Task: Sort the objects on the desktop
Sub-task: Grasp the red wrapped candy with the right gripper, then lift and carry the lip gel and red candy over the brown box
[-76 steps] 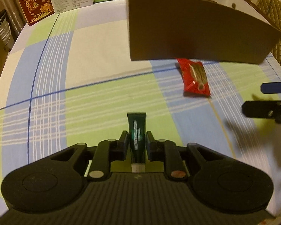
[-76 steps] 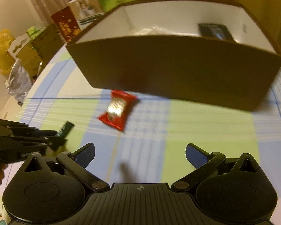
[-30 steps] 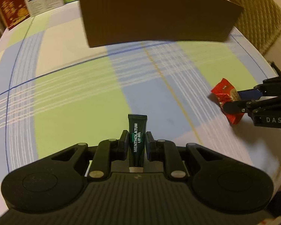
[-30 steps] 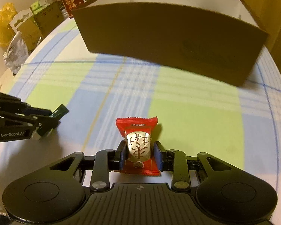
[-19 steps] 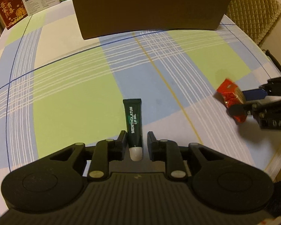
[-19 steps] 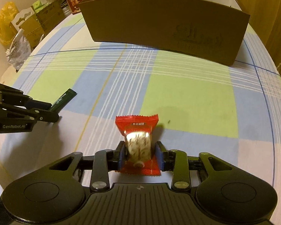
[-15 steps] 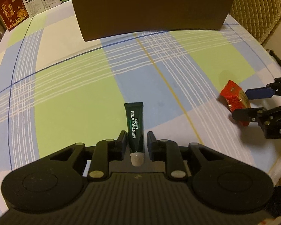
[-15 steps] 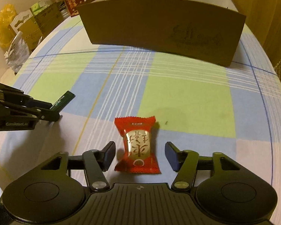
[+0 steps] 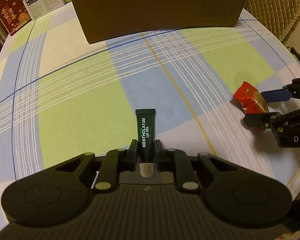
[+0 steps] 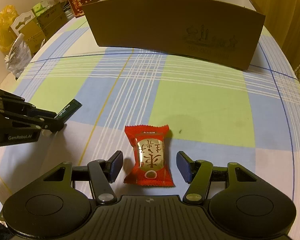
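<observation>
We see the checked tablecloth (image 10: 200, 104) in green, blue and white filling both views, and on it, toward twelve o'clock, the big brown cardboard box (image 10: 176, 28), broadside to us, with its white inner wall showing above the rim in the right wrist view. Past the box, at eleven o'clock, we make out a dark red carton (image 9: 9, 16) with gold lettering and a white printed carton (image 9: 43, 2) just beside it. Our left gripper (image 9: 145, 152) points steeply down at the cloth with its jaws closed on the dark green lip gel tube (image 9: 146, 133). The tube's long axis runs along the fingers from six toward twelve o'clock, its flat crimped end away from us and its pale cap (image 9: 146, 169) back between the jaws toward the gripper body; whether the tube touches the cloth we cannot tell. From the right wrist view the same tube sticks out of that gripper at nine o'clock, crimped end aimed toward one o'clock. Our right gripper (image 10: 149, 166) stands partly open, its blue pads clear of the red snack packet (image 10: 149, 157) on both sides. That packet lies flat on the cloth between them, long axis from six to twelve o'clock, gold label upward, held by nothing.
</observation>
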